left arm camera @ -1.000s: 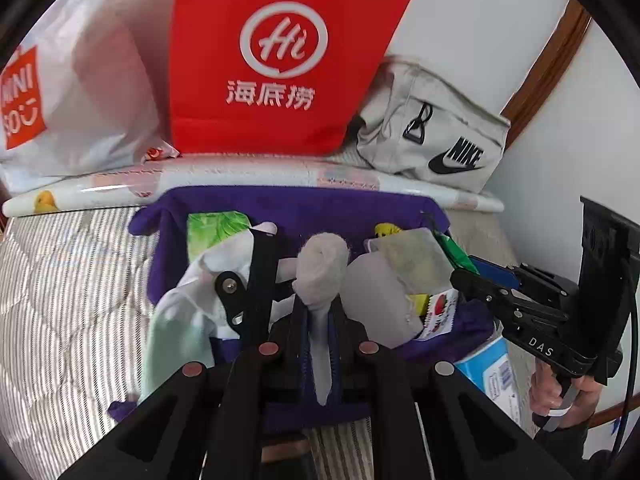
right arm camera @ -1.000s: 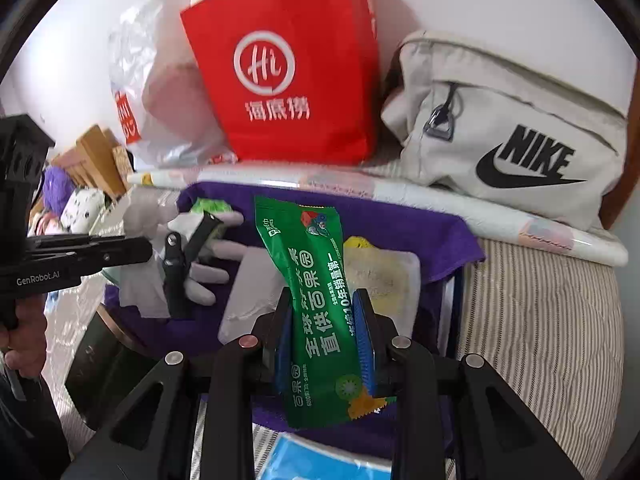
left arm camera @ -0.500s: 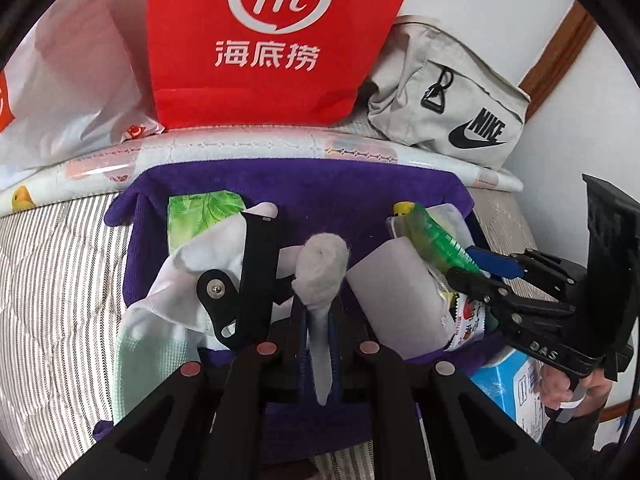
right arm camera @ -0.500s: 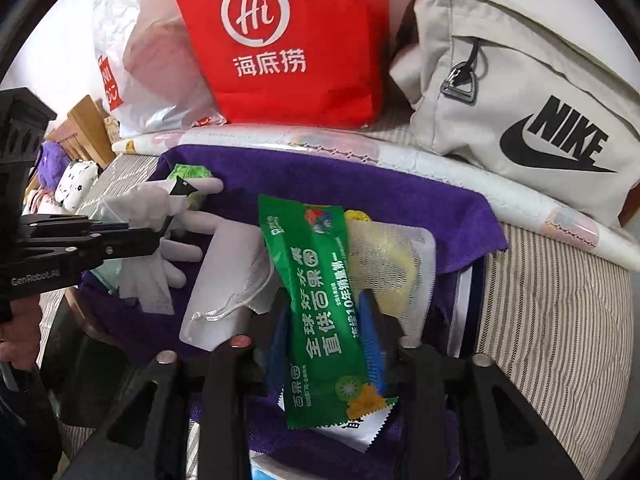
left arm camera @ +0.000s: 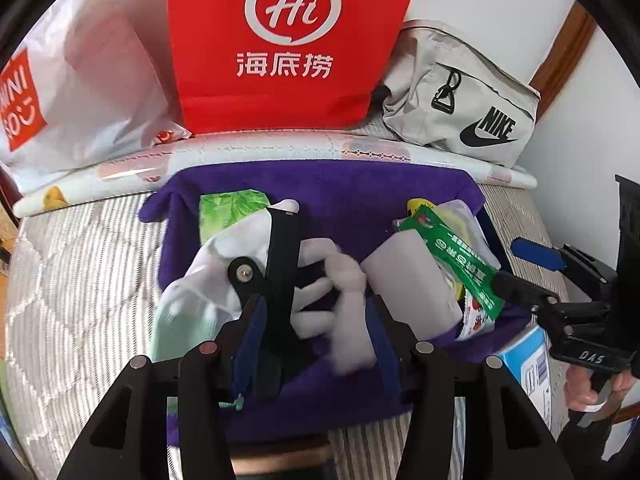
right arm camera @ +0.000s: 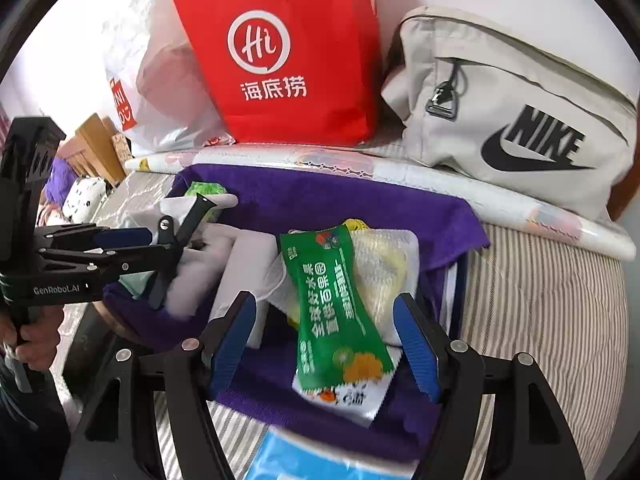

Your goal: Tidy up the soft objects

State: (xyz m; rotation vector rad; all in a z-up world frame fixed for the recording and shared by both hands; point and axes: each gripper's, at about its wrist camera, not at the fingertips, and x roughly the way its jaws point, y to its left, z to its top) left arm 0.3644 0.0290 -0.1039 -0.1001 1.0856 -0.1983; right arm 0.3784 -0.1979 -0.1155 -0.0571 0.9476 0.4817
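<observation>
While both jaws are opening, a fluffy white roll [left arm camera: 350, 316] lies between the left hand-held gripper [left arm camera: 316, 334] pads; a glossy green sachet [right arm camera: 336, 312] lies released between the right hand-held gripper [right arm camera: 326, 342] pads.

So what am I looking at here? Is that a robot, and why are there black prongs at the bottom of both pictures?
No robot: a person holds a hand tool with two fingers in each hand, and a camera on each tool looks forward along them. The prongs are those tools seen from behind. One picture comes from the left gripper, the other from the right gripper. Each also shows the other tool at its edge.

Below lies a purple cloth on a striped mattress, with a white glove and a green snack packet on it. Behind stand a red bag and a grey Nike bag.

Both sets of fingers are opening. A white fluffy wad sits loose between the left ones, the packet between the right ones.
</observation>
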